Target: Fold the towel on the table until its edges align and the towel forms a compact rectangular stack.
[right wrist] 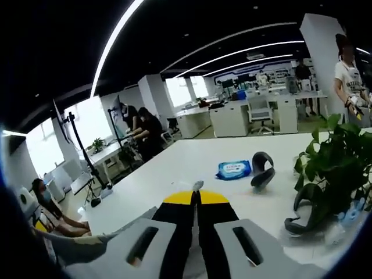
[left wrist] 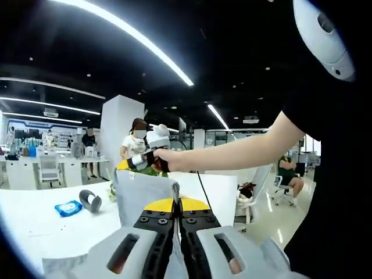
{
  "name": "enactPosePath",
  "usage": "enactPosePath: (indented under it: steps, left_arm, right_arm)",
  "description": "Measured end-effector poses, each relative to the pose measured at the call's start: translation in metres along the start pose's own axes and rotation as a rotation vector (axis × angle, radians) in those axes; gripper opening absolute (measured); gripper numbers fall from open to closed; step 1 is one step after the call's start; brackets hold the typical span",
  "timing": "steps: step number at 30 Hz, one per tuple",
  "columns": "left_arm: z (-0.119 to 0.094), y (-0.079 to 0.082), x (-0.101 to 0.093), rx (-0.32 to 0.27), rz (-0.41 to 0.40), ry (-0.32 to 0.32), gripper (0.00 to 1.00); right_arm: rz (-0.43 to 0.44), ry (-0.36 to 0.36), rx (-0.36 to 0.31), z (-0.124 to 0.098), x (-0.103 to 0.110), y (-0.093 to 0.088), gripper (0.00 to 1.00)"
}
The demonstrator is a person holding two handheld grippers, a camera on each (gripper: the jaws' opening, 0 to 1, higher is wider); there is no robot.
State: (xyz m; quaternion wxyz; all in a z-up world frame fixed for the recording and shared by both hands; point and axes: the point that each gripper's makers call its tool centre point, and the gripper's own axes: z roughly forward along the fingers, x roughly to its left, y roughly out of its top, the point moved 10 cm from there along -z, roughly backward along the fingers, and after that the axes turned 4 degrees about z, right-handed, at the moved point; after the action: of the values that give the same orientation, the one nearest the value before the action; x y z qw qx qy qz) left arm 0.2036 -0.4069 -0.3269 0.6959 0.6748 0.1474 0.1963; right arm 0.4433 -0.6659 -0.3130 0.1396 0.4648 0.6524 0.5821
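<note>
Two grippers, jaws together on cloth | left gripper (left wrist: 177,218) at bottom centre pinches grey towel (left wrist: 142,195) | right gripper (right wrist: 196,218) nips a towel corner (right wrist: 197,185) | step: towel lifted mid-fold | next: bring edges level, lower to white table (right wrist: 174,168) | beyond: blue wipes pack (right wrist: 233,169), plant (right wrist: 334,165).

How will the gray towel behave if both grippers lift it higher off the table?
Likely floppy: the towel hangs in a draped sheet from the left gripper. Probably light, since a pinched corner holds it. It may sag between holds; the right gripper pinches only a small edge.
</note>
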Motion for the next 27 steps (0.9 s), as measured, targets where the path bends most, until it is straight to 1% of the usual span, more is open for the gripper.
enactPosePath:
  steps: [3, 6, 9, 13, 15, 19, 20, 22, 23, 24, 27]
  left_arm:
    - [-0.006, -0.001, 0.002, 0.007, -0.001, 0.018, 0.02]
    - [-0.012, -0.005, 0.003, 0.031, 0.014, 0.034, 0.02]
    - [-0.017, -0.007, 0.003, 0.047, 0.032, 0.036, 0.02]
    - [-0.022, -0.009, 0.004, 0.068, 0.046, 0.035, 0.02]
    - [-0.025, -0.011, 0.005, 0.075, 0.041, 0.043, 0.02]
    - [-0.033, -0.016, 0.010, 0.081, 0.016, 0.070, 0.02]
    - [-0.037, -0.017, 0.011, 0.094, 0.019, 0.084, 0.02]
    - [-0.044, -0.019, 0.013, 0.142, 0.081, 0.104, 0.02]
    - [-0.046, -0.019, 0.013, 0.154, 0.098, 0.106, 0.02]
    - [-0.049, -0.019, 0.013, 0.159, 0.104, 0.102, 0.02]
    - [-0.058, -0.019, 0.018, 0.153, 0.084, 0.112, 0.02]
  right_arm:
    - [-0.004, 0.018, 0.007, 0.009, 0.004, 0.000, 0.00]
    - [0.000, 0.038, 0.027, 0.018, 0.008, -0.003, 0.00]
    - [0.008, 0.061, 0.036, 0.025, 0.012, -0.004, 0.00]
    - [-0.004, 0.079, 0.060, 0.035, 0.015, -0.007, 0.00]
    - [-0.016, 0.080, 0.075, 0.039, 0.016, -0.009, 0.00]
    - [-0.001, 0.090, 0.079, 0.044, 0.015, -0.012, 0.00]
    - [0.000, 0.094, 0.083, 0.045, 0.016, -0.012, 0.00]
    - [-0.004, 0.099, 0.093, 0.048, 0.018, -0.013, 0.00]
    - [-0.002, 0.103, 0.096, 0.049, 0.018, -0.014, 0.00]
    - [-0.001, 0.108, 0.099, 0.050, 0.019, -0.014, 0.00]
    - [0.005, 0.129, 0.099, 0.052, 0.026, -0.015, 0.00]
